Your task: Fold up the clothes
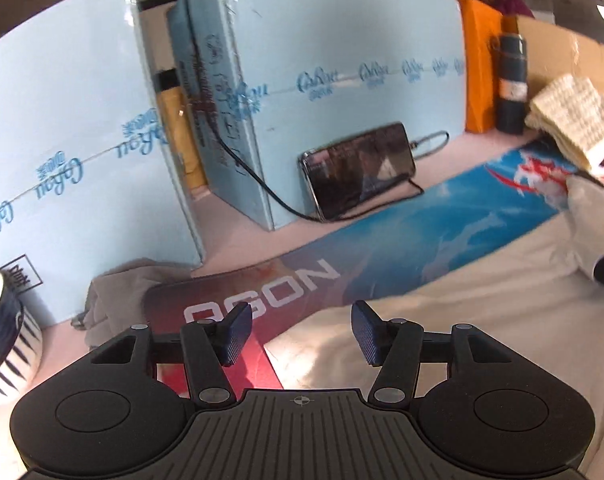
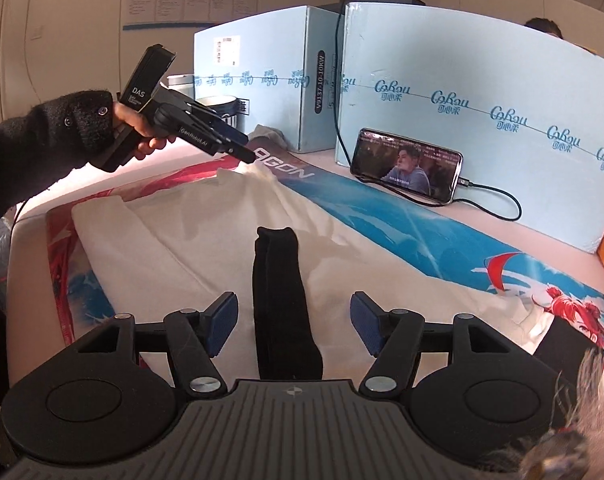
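Observation:
A white garment (image 2: 190,248) lies spread and creased on the printed desk mat (image 2: 442,236). On it lies a black fabric strip (image 2: 278,300), between the fingers of my right gripper (image 2: 294,326). The blue pads stand apart from the strip on both sides, so this gripper is open. My left gripper (image 2: 244,151), held by a hand in a black sleeve, hovers just above the garment's far corner. In the left wrist view the left gripper (image 1: 302,334) is open with nothing between its fingers, over the edge of the white garment (image 1: 422,320) and the mat (image 1: 382,240).
A phone (image 2: 406,168) on a cable leans against the light blue boards (image 2: 482,80) at the back. A striped mug (image 1: 2,344) and a grey cloth (image 1: 118,296) sit at the left. An orange bag (image 1: 480,64), a dark bottle (image 1: 512,84) and a cream knitted cloth (image 1: 574,116) are far right.

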Tool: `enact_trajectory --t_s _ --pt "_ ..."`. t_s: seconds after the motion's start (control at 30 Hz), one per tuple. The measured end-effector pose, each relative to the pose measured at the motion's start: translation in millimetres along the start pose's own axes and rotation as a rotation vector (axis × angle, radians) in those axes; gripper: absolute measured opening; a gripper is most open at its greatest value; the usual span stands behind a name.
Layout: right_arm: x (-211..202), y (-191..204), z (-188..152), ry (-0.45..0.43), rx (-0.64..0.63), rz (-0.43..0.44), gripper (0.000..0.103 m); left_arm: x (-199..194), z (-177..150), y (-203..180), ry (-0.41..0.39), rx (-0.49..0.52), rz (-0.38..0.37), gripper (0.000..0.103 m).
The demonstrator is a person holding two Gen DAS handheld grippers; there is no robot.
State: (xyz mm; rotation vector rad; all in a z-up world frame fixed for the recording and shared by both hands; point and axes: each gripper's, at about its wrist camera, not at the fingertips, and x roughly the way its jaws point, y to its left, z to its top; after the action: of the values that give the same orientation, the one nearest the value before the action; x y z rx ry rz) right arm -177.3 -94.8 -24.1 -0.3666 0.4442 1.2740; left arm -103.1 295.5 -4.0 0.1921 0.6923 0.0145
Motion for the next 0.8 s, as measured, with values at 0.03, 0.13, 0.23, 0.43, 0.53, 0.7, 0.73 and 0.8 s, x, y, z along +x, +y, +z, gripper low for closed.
enact_trajectory --t_s 0.03,0.13,0.23,0.43,0.53,0.7,0.73,0.8 --pt "1 0 -1 0.006 0.003 0.001 0.06 8 0 3 0.036 0.01 -0.019 0.055" --pt "4 -1 -3 0.031 0.018 -0.012 0.05 18 -1 17 0.05 -0.055 -0.125 0.046" --pt "4 -4 -5 0.046 0.036 -0.017 0.032 14 -6 11 0.02 -0.007 -0.214 0.005" --pt "-19 -15 4 -0.006 0.061 -0.01 0.016 -26 -6 -29 -0.134 0.25 -0.025 0.005" --pt "-34 -17 9 -0.039 0.05 -0.025 0.014 -43 -12 -59 -0.137 0.462 0.084 0.005" --pt "-52 -15 8 -0.063 0.033 -0.032 0.008 -49 -40 -101 -0.109 0.786 0.256 0.006" --pt "-53 -16 7 -0.063 0.038 -0.034 0.007 -51 -45 -107 -0.113 0.835 0.281 0.006" --pt "-55 -16 2 -0.048 0.046 -0.03 0.007 -50 -54 -114 -0.102 0.891 0.301 0.006"
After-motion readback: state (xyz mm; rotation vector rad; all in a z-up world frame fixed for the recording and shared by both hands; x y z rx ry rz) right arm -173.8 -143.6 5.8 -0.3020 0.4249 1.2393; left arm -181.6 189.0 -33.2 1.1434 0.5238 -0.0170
